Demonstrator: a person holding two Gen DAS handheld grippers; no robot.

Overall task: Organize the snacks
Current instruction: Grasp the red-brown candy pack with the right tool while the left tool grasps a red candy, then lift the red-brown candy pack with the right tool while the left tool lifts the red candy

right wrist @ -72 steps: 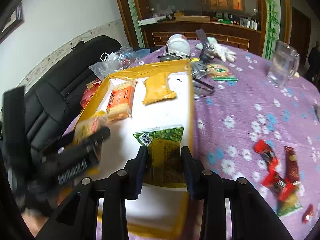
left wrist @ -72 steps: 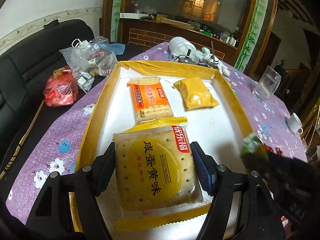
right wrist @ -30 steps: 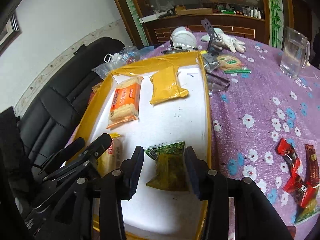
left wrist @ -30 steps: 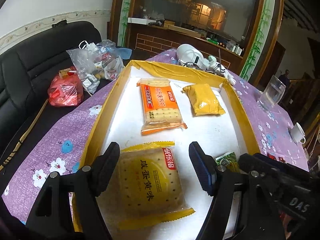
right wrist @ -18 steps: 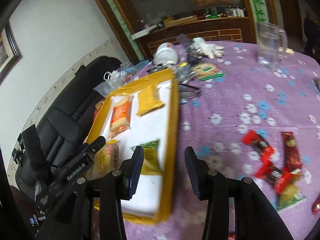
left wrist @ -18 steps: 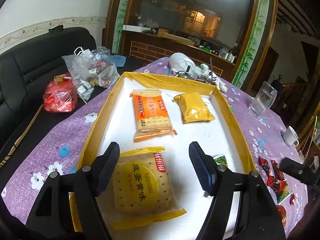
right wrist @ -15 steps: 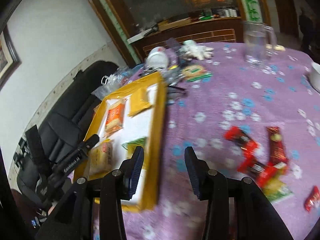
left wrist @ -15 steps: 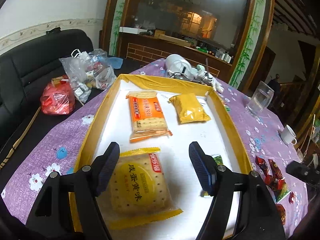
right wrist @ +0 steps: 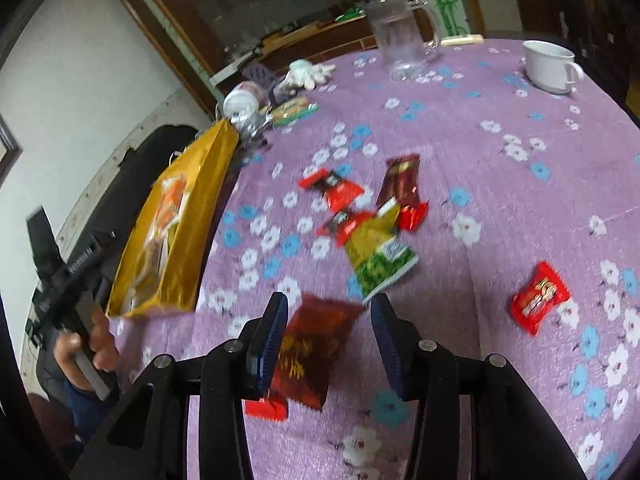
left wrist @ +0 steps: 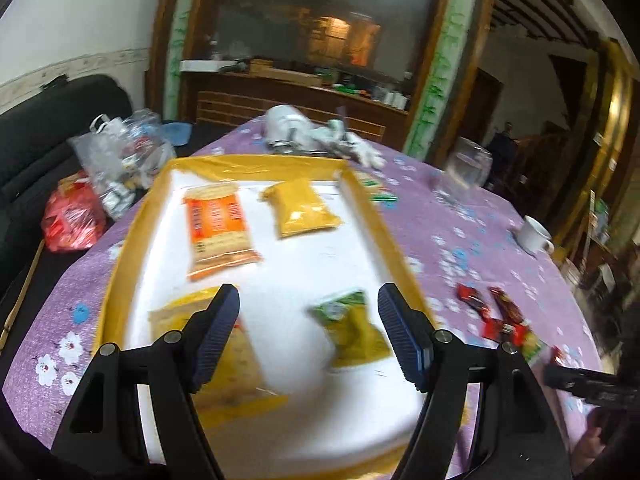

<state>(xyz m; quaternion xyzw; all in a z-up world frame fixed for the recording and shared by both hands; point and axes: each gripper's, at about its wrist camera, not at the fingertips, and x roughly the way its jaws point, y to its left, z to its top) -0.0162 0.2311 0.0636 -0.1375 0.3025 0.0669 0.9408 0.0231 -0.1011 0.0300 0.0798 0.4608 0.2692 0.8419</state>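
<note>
My left gripper (left wrist: 308, 330) is spread wide, nothing between the fingers, above the near end of the yellow-rimmed tray (left wrist: 394, 248). Inside the tray: orange cracker pack (left wrist: 218, 230), yellow pouch (left wrist: 300, 210), green-yellow packet (left wrist: 352, 328), pale biscuit pack (left wrist: 236, 372). Red wrappers (left wrist: 492, 312) lie on the purple cloth (left wrist: 460, 240), right of the tray.

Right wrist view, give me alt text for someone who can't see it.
The open right gripper hovers over a dark red snack packet on a purple floral tablecloth. More red packets and a green and yellow packet lie scattered beyond it, with a yellow-edged tray of snacks at left and a white cup and glass pitcher farther back.
</note>
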